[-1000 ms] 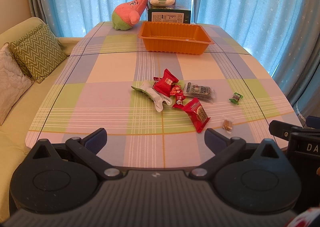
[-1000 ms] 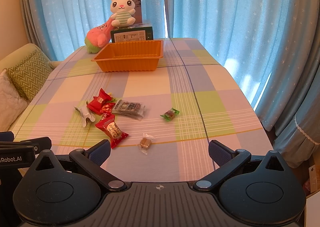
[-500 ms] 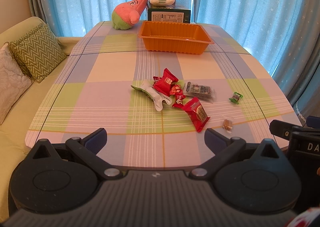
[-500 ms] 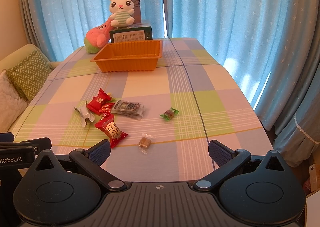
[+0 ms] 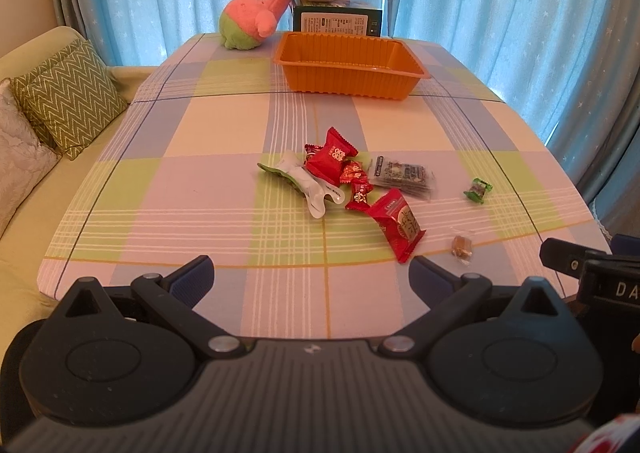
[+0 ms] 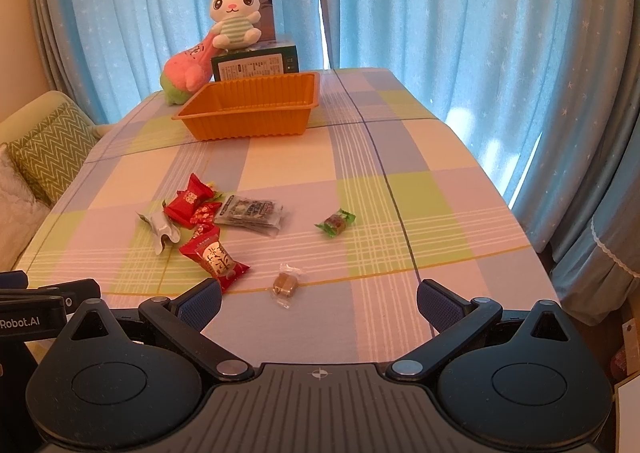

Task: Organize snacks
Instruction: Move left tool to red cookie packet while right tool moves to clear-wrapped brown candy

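Claws: left claw (image 5: 311, 269) and right claw (image 6: 319, 292) were both spread wide and empty at the near edge, seemingly poised to pick.
Snacks: snacks (image 5: 362, 189) lay scattered mid-surface.
Tray: orange tray (image 5: 348, 71) sat far, empty, likely their destination.

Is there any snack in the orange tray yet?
No, the orange tray shows only its bare floor; the snacks lie on the tablecloth.
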